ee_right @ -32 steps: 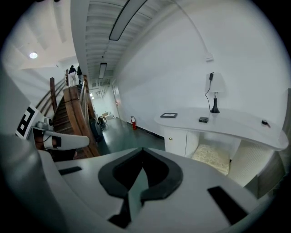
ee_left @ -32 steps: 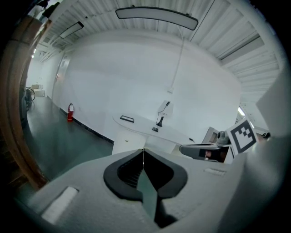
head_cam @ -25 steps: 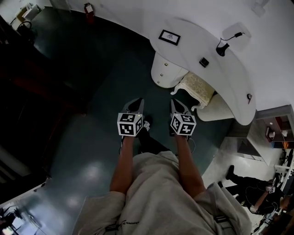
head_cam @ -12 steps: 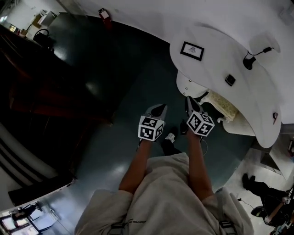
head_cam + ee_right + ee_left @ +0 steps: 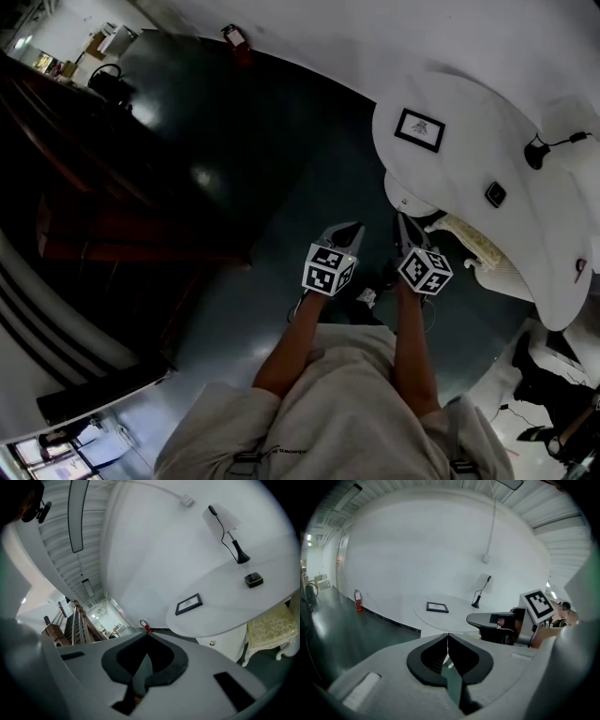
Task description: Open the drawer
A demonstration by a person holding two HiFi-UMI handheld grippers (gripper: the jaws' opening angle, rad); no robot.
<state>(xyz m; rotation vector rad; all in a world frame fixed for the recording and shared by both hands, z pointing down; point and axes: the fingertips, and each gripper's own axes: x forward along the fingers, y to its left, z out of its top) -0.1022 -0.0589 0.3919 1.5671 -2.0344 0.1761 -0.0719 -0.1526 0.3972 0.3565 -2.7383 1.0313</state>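
Left gripper (image 5: 350,229) and right gripper (image 5: 403,222), jaws clenched empty, hang above open dark glossy floor (image 5: 239,173); white rounded surface (image 5: 469,108) overhangs, half-hiding white knobbed drawer (image 5: 412,198).

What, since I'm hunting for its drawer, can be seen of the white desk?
The white desk has a smooth, rounded, painted-looking top and stands against the white wall. Under the top, a curved white pedestal carries a small knob; nothing looks pulled out. A framed picture, a small black box and a black-based lamp rest on top. A cream-cushioned chair is tucked beneath.
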